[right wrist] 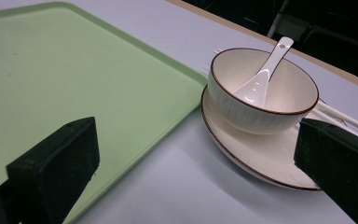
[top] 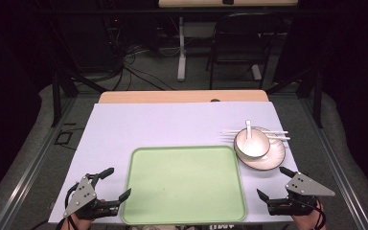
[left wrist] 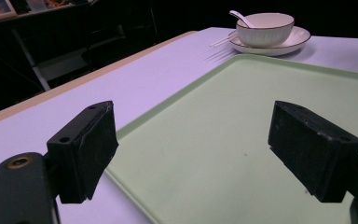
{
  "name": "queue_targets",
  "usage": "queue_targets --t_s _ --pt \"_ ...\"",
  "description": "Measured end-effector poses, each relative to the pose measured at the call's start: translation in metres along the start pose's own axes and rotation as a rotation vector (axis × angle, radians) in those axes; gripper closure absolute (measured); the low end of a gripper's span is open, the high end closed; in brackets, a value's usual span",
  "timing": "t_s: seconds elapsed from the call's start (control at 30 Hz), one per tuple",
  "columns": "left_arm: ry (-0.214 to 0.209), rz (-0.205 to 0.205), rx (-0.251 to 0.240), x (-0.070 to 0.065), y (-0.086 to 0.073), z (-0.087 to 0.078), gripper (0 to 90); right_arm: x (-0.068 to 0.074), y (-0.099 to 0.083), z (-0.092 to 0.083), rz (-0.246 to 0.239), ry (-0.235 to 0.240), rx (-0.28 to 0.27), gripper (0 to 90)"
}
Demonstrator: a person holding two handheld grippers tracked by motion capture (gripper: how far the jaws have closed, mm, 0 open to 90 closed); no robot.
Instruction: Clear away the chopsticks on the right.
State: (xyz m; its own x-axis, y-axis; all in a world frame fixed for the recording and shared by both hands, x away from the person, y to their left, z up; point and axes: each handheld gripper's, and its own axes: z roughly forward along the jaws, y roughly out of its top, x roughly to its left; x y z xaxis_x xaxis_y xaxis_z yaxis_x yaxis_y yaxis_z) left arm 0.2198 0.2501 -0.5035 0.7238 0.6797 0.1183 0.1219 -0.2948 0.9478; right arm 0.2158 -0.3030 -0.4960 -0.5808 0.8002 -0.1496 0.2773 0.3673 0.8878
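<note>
Both grippers, left gripper (top: pixel 116 184) and right gripper (top: pixel 274 182), wide-jawed beside tray (top: pixel 184 184).

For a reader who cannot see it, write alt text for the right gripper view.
A white bowl holding a white spoon sits on a plate, with chopsticks behind it. A green tray lies to the left. The open right gripper frames the scene.

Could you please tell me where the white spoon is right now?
The spoon rests inside the white bowl, which sits on the plate just off the green tray's far right corner in the high view, with chopsticks alongside.
</note>
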Motion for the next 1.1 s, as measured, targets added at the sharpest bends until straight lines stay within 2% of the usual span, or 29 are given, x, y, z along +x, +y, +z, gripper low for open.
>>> queue_targets --t_s 0.37,0.77,0.83,0.93,0.97,1.1 --pt "-0.001 -0.004 0.001 0.0000 -0.0001 0.0002 15.4 0.0027 0.0014 -0.0033 -0.044 0.002 -0.035 0.0" --pt "0.006 -0.013 -0.009 0.0011 -0.0004 -0.0013 15.4 0.0026 0.0050 -0.0042 -0.093 0.001 -0.132 0.0" --pt "0.006 -0.020 -0.005 0.0015 -0.0005 -0.0006 15.4 0.0014 0.0057 -0.0044 -0.089 -0.016 -0.158 0.0" --pt "0.006 -0.022 -0.008 0.0018 -0.0004 -0.0008 15.4 0.0004 0.0062 -0.0050 -0.091 -0.009 -0.179 0.0" --pt "0.010 -0.027 -0.018 0.0017 -0.0005 -0.0022 15.4 -0.0007 0.0077 -0.0055 -0.102 -0.005 -0.202 0.0" --pt "0.016 -0.033 -0.031 0.0018 -0.0008 -0.0033 15.4 -0.0039 0.0097 -0.0047 -0.093 -0.007 -0.229 0.0"
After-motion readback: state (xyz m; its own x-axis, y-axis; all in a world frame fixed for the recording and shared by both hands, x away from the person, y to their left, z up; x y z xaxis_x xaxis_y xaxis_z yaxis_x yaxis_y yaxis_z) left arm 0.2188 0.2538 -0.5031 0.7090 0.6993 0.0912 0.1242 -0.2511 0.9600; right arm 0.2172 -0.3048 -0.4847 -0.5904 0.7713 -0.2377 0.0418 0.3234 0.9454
